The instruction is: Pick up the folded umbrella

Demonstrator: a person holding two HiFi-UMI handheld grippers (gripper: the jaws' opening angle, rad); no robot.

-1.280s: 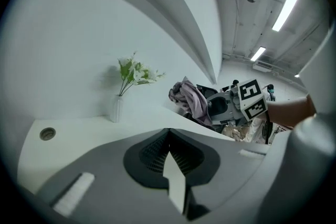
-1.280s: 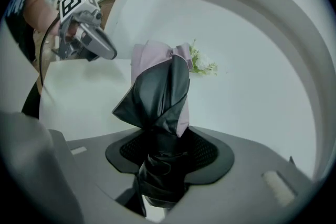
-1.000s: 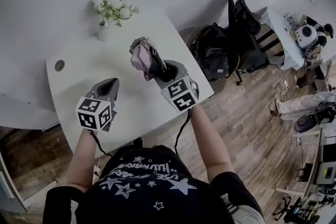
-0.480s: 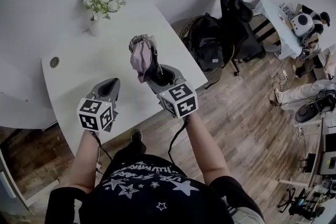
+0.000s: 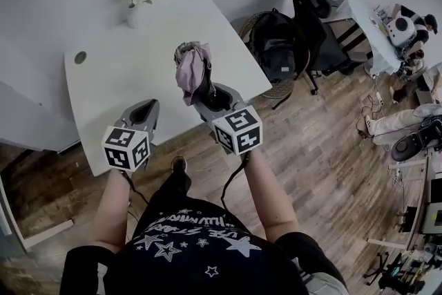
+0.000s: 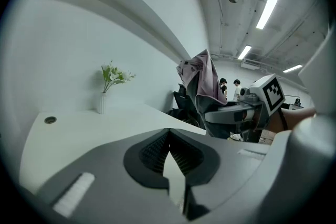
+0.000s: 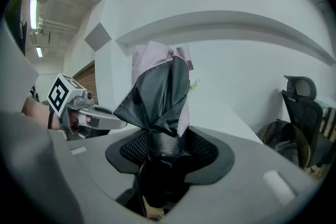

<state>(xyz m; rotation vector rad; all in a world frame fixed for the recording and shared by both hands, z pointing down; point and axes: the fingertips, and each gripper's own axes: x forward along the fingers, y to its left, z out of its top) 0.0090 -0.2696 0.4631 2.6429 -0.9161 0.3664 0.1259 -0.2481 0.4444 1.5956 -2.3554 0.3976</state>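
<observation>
Left tool (image 5: 145,107): pads pressed together, nothing between them, over the near edge of the worktop (image 5: 117,79). Flower vase (image 5: 131,16) at the far edge. Right tool (image 5: 209,94) pinches the folded umbrella (image 5: 190,70) at its dark lower end. Pink-grey canopy points up, held in air above the worktop. Backpack (image 5: 276,55) on the floor to the right.

Both forearms reach forward, left gripper (image 5: 143,109) jaws together, right gripper (image 5: 209,94) jaws clamped on the umbrella (image 5: 189,69).
</observation>
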